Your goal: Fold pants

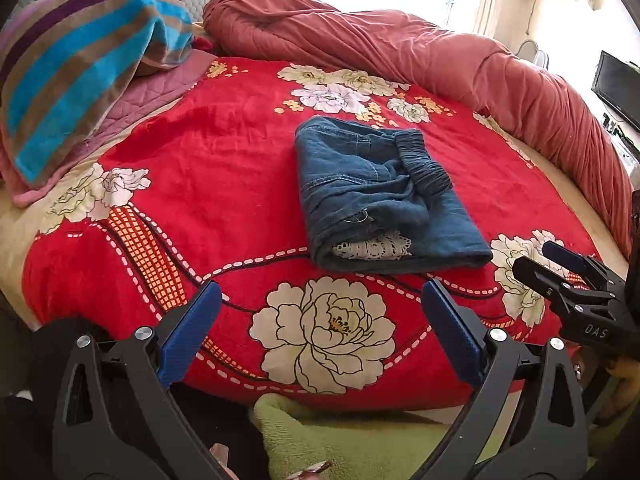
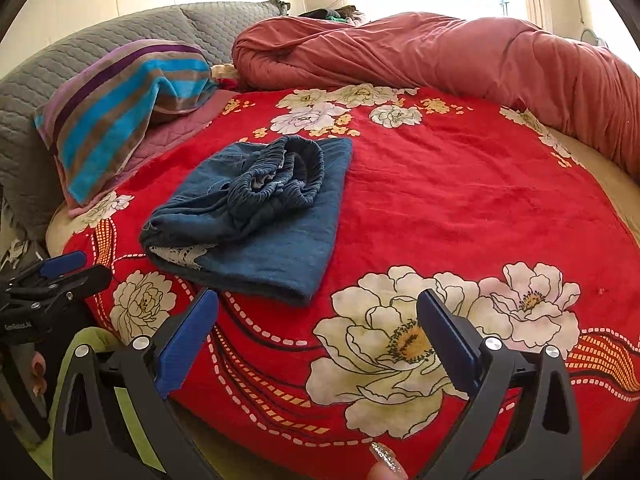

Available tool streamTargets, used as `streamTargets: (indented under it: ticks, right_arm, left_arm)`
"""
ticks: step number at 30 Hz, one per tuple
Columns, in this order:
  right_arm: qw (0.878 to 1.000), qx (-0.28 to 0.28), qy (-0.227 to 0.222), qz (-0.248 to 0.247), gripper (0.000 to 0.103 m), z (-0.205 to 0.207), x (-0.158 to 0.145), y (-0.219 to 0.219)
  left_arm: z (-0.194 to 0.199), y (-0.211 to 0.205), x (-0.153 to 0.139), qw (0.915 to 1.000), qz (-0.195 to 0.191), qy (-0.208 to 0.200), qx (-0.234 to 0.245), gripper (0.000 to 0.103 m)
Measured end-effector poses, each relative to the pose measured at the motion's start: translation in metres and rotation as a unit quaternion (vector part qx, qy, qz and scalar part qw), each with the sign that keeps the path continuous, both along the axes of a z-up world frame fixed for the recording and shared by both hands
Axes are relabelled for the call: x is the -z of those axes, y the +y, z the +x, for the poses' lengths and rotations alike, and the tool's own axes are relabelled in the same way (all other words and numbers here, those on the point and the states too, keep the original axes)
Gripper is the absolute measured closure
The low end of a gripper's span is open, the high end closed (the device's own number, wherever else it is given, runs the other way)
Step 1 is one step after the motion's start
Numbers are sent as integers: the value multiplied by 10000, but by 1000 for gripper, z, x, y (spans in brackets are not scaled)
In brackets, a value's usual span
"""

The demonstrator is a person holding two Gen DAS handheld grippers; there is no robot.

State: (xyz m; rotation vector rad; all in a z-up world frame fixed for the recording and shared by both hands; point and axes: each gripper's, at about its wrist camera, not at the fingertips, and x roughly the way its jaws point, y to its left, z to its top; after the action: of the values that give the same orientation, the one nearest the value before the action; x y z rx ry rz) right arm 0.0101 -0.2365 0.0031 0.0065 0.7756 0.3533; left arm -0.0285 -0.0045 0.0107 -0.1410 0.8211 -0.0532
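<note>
Blue denim pants (image 1: pixel 376 196) lie folded into a compact bundle on the red floral bedspread (image 1: pixel 224 176), elastic waistband on top and a bit of white lace at the near edge. They also show in the right wrist view (image 2: pixel 256 216). My left gripper (image 1: pixel 320 320) is open and empty, held at the near edge of the bed, short of the pants. My right gripper (image 2: pixel 316 328) is open and empty, also near the bed's front edge, to the right of the pants. Each gripper shows in the other's view: the right gripper (image 1: pixel 560 264) and the left gripper (image 2: pixel 68 268).
A rolled pink-red duvet (image 1: pixel 440 56) runs along the far and right side of the bed. A striped blue-brown towel (image 1: pixel 80 72) lies over a pillow at the left. Grey quilted cushions (image 2: pixel 80 52) stand behind. A green cloth (image 1: pixel 340 440) lies below the bed edge.
</note>
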Motion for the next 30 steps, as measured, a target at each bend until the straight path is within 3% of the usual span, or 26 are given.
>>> streamTargets:
  ticks: [30]
  right_arm:
    - [10000,-9,27,-33,4,-1,-2,-3]
  left_arm:
    - [-1,-3,-1,10000,49,2,35,9]
